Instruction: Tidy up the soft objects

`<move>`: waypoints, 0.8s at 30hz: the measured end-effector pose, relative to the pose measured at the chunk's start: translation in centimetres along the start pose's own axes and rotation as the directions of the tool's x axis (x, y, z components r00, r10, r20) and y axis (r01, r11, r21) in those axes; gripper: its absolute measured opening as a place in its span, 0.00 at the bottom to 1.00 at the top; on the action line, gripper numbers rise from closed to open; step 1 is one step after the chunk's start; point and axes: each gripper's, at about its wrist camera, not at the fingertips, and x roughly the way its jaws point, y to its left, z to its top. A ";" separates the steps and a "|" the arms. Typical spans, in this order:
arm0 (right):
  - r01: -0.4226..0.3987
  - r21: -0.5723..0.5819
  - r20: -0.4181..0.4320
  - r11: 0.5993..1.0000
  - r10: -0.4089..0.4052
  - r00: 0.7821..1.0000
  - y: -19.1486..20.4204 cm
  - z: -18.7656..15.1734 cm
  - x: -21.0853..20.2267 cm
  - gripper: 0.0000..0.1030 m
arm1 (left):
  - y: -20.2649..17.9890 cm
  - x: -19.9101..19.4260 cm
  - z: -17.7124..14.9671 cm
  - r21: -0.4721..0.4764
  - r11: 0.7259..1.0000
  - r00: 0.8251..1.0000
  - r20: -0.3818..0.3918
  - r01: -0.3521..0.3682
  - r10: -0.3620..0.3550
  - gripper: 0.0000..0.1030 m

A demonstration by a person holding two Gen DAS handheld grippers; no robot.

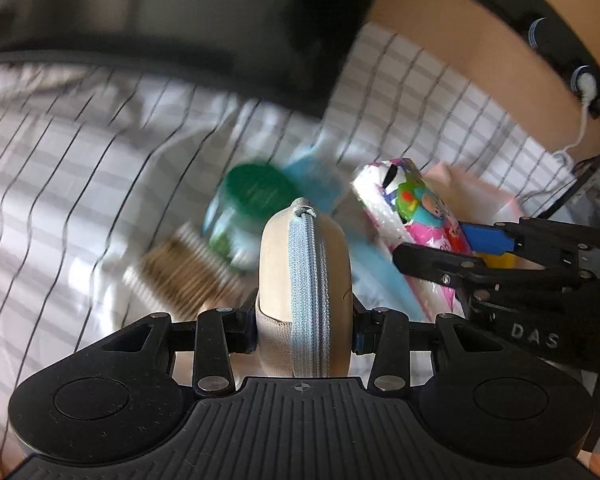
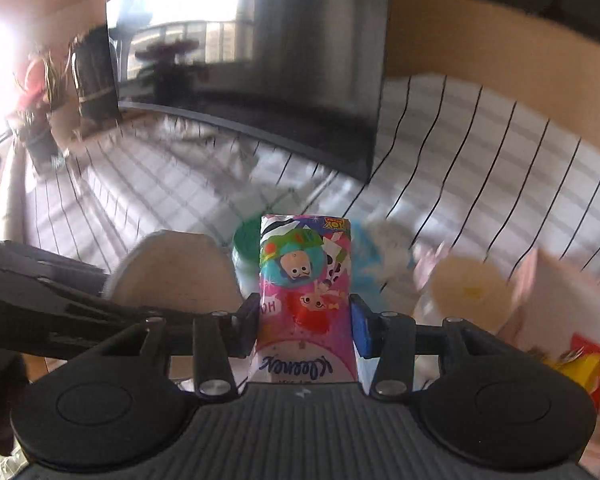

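Observation:
A beige oval zip pouch [image 1: 304, 264] with a grey-blue zipper stands edge-on between the fingers of my left gripper [image 1: 304, 332], which is shut on its two flat sides. The same pouch [image 2: 172, 268] shows at the left of the right wrist view. A colourful cartoon-printed tissue pack [image 2: 306, 272] sits upright in my right gripper [image 2: 305, 324], whose pads press on both its sides. From the left wrist view the tissue pack [image 1: 408, 200] and the right gripper [image 1: 436, 242] appear just right of the pouch. Both are held above the striped white sheet [image 1: 60, 160].
On the sheet lie a green-lidded jar [image 1: 252, 196], a brown ribbed item [image 1: 180, 276] and a light blue item [image 1: 316, 176], all blurred. A dark screen [image 2: 260, 60] stands behind. A pinkish box [image 2: 560, 292] and a yellow-red packet [image 2: 584, 364] sit at the right.

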 end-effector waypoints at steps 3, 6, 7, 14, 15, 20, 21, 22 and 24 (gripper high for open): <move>0.021 -0.013 0.056 1.000 -0.021 0.998 -1.3 1.7 -1.9 0.44 | -2.1 -0.3 2.3 0.051 0.999 0.999 0.042 0.001 -0.004 0.43; 0.055 -0.028 0.101 0.998 -0.052 0.993 -3.0 3.3 -3.3 0.44 | -3.7 -0.5 4.7 0.078 0.997 0.997 0.075 0.007 -0.013 0.43; 0.067 -0.033 0.117 0.997 -0.063 0.991 -3.5 3.7 -3.7 0.44 | -4.3 -0.4 5.5 0.087 0.996 0.996 0.083 0.006 -0.014 0.43; 0.144 0.005 0.174 0.990 -0.142 0.975 -8.5 4.5 -5.9 0.44 | -8.3 1.5 10.0 0.135 0.990 0.995 0.093 0.031 -0.044 0.43; 0.153 0.016 0.175 0.988 -0.154 0.973 -9.2 4.2 -6.2 0.44 | -8.9 1.9 10.3 0.141 0.989 0.995 0.088 0.042 -0.055 0.43; 0.209 0.087 0.165 0.974 -0.221 0.961 -13.5 2.1 -7.6 0.44 | -13.0 4.7 11.1 0.178 0.979 0.993 0.045 0.101 -0.110 0.43; 0.218 0.101 0.162 0.971 -0.233 0.959 -14.3 1.6 -7.8 0.44 | -13.8 5.4 11.2 0.184 0.977 0.993 0.034 0.109 -0.117 0.43; 0.226 0.116 0.160 0.967 -0.243 0.957 -15.1 1.2 -8.1 0.44 | -14.6 6.0 11.1 0.190 0.975 0.992 0.024 0.116 -0.123 0.43; 0.244 0.144 0.155 0.959 -0.266 0.952 -16.6 0.3 -8.5 0.44 | -16.1 7.3 10.7 0.198 0.970 0.990 0.002 0.139 -0.142 0.43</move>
